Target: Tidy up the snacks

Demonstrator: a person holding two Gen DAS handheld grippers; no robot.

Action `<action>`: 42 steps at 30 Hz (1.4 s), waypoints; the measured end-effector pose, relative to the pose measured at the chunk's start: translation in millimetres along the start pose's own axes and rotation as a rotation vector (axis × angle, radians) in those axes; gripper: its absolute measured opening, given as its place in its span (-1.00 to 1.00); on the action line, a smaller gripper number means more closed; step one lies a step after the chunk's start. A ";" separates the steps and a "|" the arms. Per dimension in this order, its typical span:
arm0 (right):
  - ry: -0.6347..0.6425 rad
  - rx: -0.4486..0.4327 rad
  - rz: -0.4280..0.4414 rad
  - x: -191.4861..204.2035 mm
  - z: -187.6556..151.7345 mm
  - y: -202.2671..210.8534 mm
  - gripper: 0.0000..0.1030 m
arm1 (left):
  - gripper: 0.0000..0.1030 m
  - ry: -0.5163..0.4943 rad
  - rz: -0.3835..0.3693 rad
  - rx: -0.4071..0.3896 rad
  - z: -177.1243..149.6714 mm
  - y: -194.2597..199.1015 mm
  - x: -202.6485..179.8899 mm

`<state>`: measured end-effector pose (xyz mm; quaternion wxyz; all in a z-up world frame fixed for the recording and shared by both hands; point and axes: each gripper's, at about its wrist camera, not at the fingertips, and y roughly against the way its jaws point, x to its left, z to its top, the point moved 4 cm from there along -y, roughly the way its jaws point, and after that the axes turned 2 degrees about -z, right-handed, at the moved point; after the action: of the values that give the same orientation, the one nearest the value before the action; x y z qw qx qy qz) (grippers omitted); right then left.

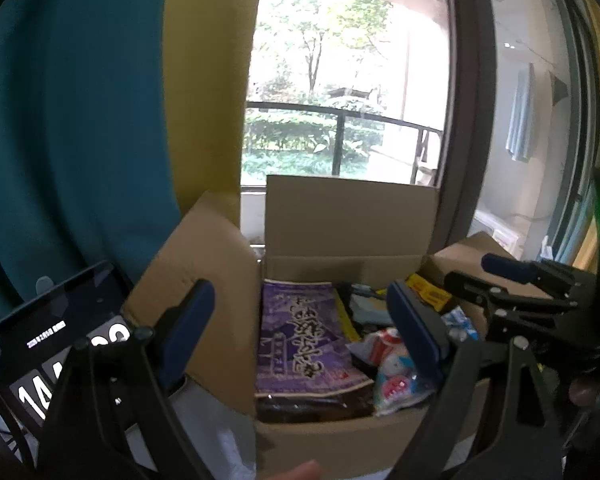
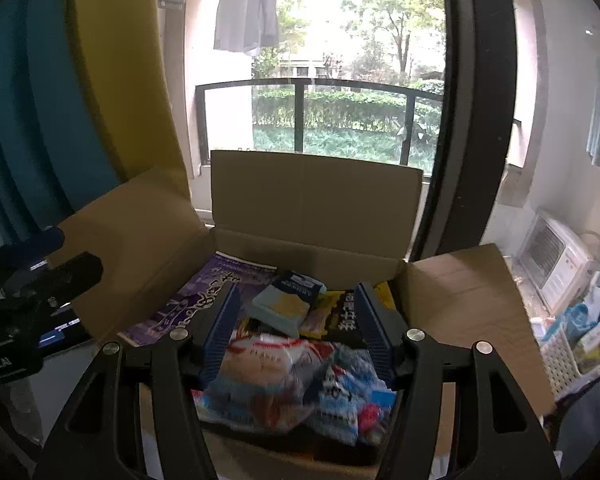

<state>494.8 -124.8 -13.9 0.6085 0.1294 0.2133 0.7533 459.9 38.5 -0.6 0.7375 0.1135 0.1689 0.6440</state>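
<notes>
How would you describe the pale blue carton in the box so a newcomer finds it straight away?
Start at the open cardboard box in front of the window. Inside, near the back wall, just right of the big flat purple packet, lies the pale blue carton, tilted on the other snacks. It is the only rigid, box-shaped item there, with a dark blue end; its neighbours are soft crinkly bags.

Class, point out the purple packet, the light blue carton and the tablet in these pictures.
Purple packet (image 1: 304, 340): left wrist view, middle of its printed face.
Light blue carton (image 2: 282, 306): right wrist view, its top face.
Tablet (image 1: 56, 320): left wrist view, its dark screen.
</notes>
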 end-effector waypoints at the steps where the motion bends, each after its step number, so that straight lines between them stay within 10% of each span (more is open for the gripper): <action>1: 0.001 -0.005 -0.002 -0.2 -1.8 8.1 0.21 | 0.72 -0.004 -0.006 -0.002 -2.1 4.8 -2.9; 42: 0.044 -0.151 0.026 46.4 -105.1 243.5 0.21 | 0.96 -0.015 -0.014 -0.112 -93.2 232.4 -46.8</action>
<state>226.8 -138.0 7.7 0.6019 0.0694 0.1675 0.7777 205.9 21.2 8.2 0.7483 0.0756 0.1278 0.6465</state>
